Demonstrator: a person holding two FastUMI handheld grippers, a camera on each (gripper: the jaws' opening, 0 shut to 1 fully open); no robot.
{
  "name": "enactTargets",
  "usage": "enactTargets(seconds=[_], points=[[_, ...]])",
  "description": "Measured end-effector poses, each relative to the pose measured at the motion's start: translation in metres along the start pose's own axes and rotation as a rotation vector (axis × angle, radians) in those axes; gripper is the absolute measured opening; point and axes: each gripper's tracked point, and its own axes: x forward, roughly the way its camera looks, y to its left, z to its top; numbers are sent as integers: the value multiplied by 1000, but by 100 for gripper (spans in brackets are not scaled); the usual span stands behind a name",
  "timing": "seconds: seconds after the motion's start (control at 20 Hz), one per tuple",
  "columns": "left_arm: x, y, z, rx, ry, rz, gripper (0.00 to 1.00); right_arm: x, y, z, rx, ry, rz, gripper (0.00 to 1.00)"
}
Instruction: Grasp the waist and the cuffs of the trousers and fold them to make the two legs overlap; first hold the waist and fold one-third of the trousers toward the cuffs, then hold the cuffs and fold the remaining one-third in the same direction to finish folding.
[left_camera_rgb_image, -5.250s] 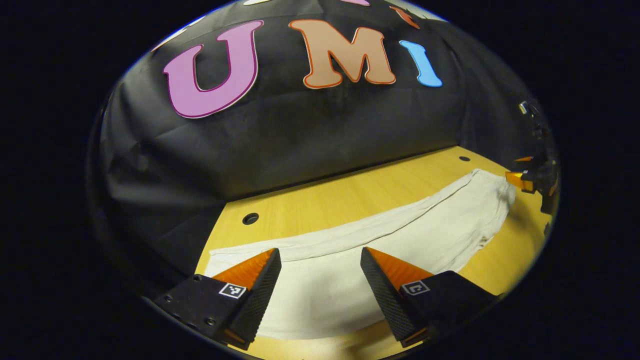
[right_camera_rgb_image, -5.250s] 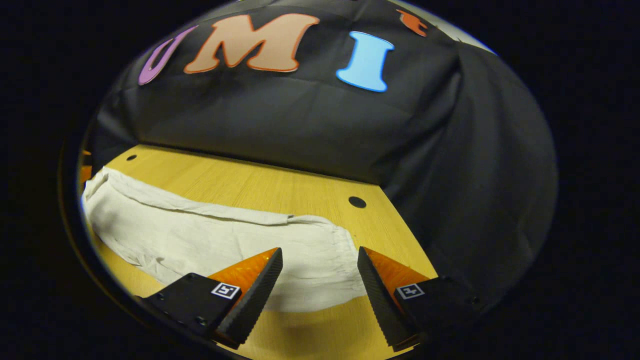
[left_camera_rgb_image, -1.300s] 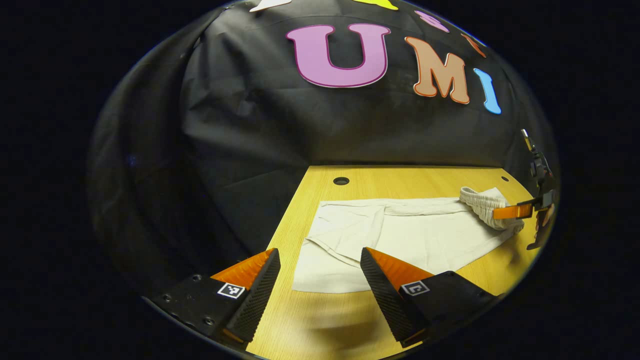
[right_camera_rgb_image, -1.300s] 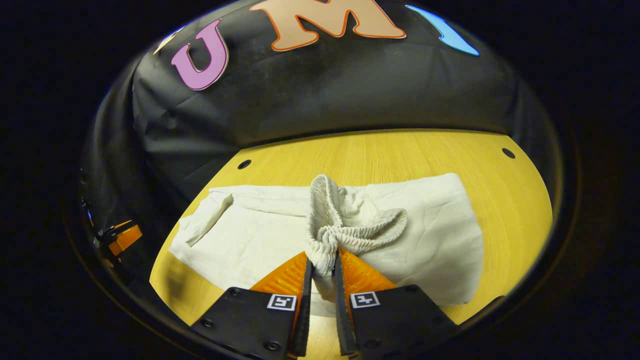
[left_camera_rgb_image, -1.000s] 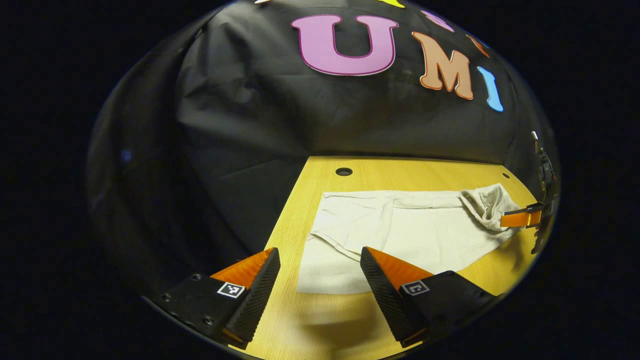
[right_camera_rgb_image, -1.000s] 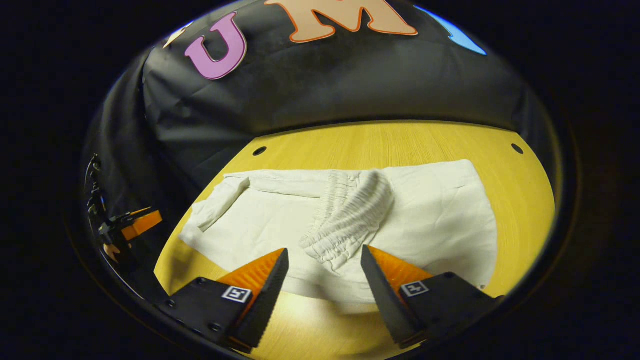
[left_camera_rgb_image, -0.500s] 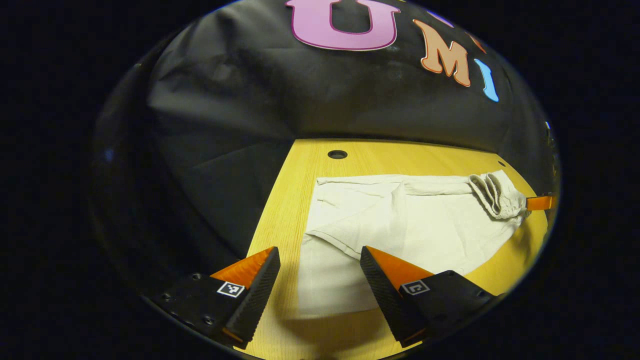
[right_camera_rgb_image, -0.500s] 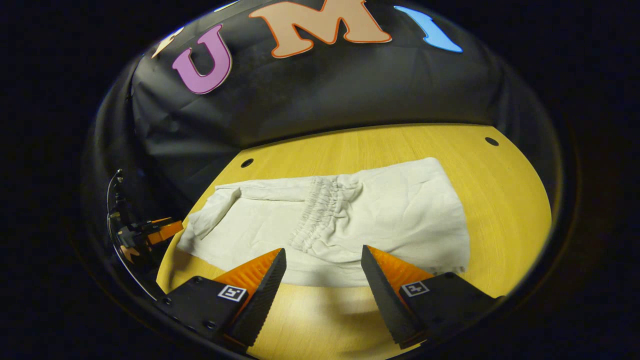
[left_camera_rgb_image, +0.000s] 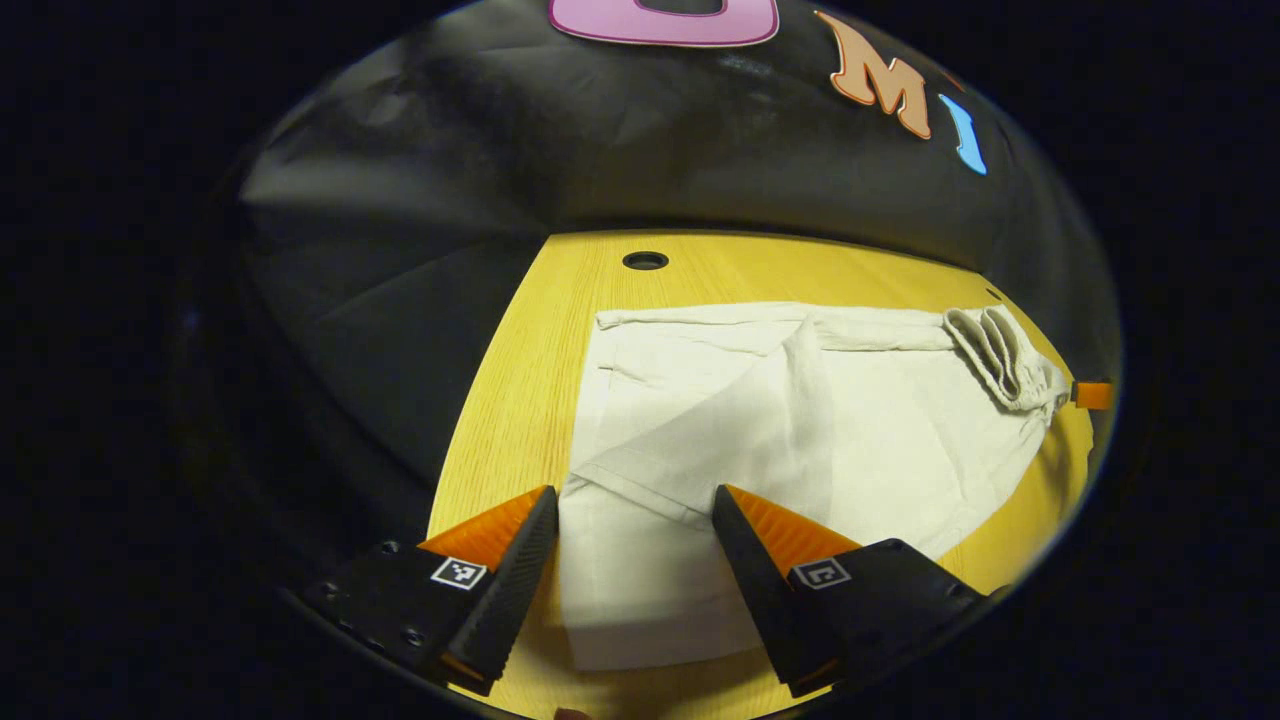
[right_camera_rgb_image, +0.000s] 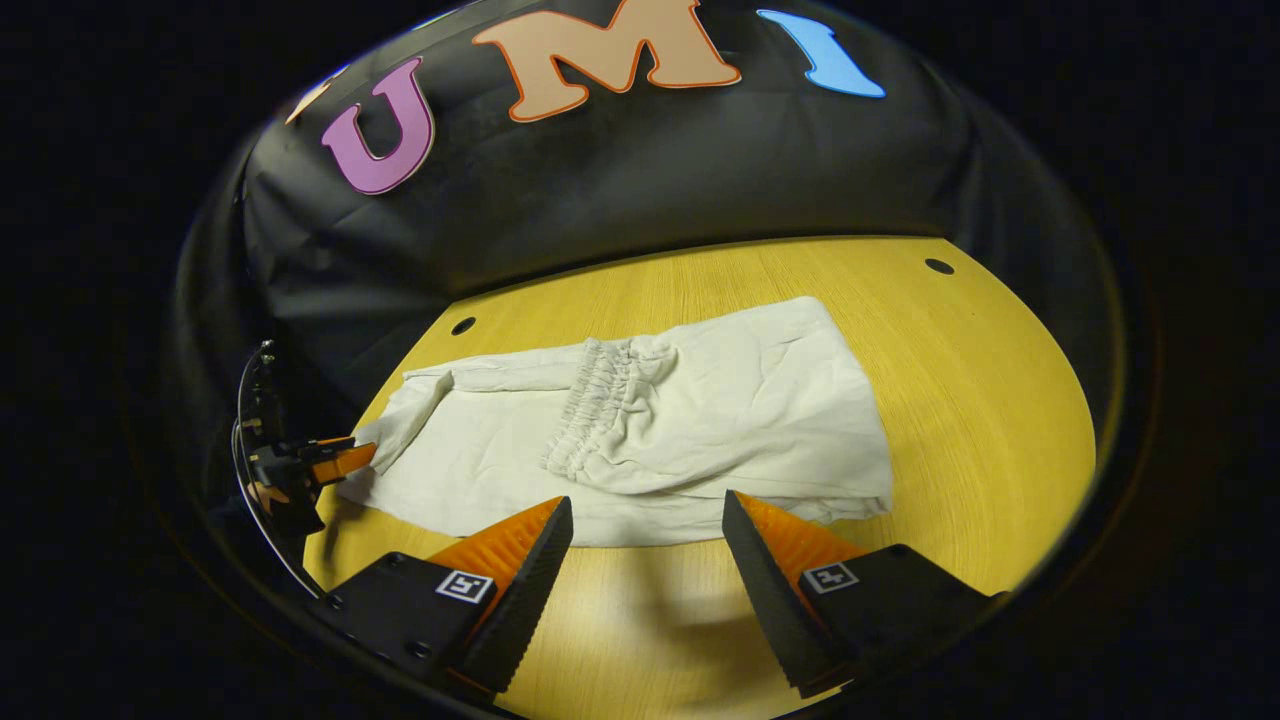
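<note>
Trousers (right_camera_rgb_image: 660, 440): pale, lying flat on the wooden table (right_camera_rgb_image: 980, 420), legs stacked, waist third folded over toward the cuffs. Elastic waistband (right_camera_rgb_image: 590, 420) rests on top, near the middle of the cloth in the right gripper view; in the left gripper view the waistband (left_camera_rgb_image: 1000, 350) sits bunched at the far right.

Cuffs (left_camera_rgb_image: 640, 590): nearest end in the left gripper view, one corner of the upper layer turned back in a diagonal crease.

Left gripper (left_camera_rgb_image: 630, 530): fingers spread wide, holding nothing, poised over the cuff end, which lies between them. In the right gripper view it appears at the left table edge (right_camera_rgb_image: 340, 460), just beside the cuffs; contact cannot be told.

Right gripper (right_camera_rgb_image: 645, 535): fingers spread wide, empty, above bare table just short of the near long edge of the trousers.

Open room: broad bare wood right of the folded edge and in front of the cloth in the right gripper view; a narrower strip behind, up to the booth wall (right_camera_rgb_image: 620, 190). Round holes (right_camera_rgb_image: 938, 266) mark the table's back corners.
</note>
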Motion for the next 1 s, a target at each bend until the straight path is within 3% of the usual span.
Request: enactTargets(seconds=[0.2, 0.25, 0.3, 0.4, 0.45, 0.55, 0.6, 0.65, 0.7, 1.0], points=[[0, -8, -2, -9, -5, -16, 91, 0, 1, -2, -14, 7, 7, 96], [0, -12, 0, -10, -2, -22, 78, 0, 1, -3, -19, 9, 10, 91], [0, -18, -1, -11, 2, -32, 72, 0, 0, -3, -22, 9, 13, 91], [-1, -30, 2, -26, -5, -65, 42, -1, 1, -3, -18, 9, 19, 96], [2, -32, 5, -41, -15, -61, 17, -1, 2, -3, -12, 7, 20, 96], [0, -31, 4, -60, 3, -44, 1, -2, 3, -2, -4, 2, 24, 91], [0, -33, 4, -70, 20, -34, 0, -2, 2, -1, -6, 0, 26, 97], [-1, -32, 4, -75, 36, -22, 0, -2, 0, -1, -15, -4, 26, 92], [-3, -34, 8, -80, 37, -13, 0, -3, -2, 1, -23, -11, 24, 96], [-30, -68, 62, -99, -66, -31, 0, -4, -2, 7, 25, -43, 34, 97]])
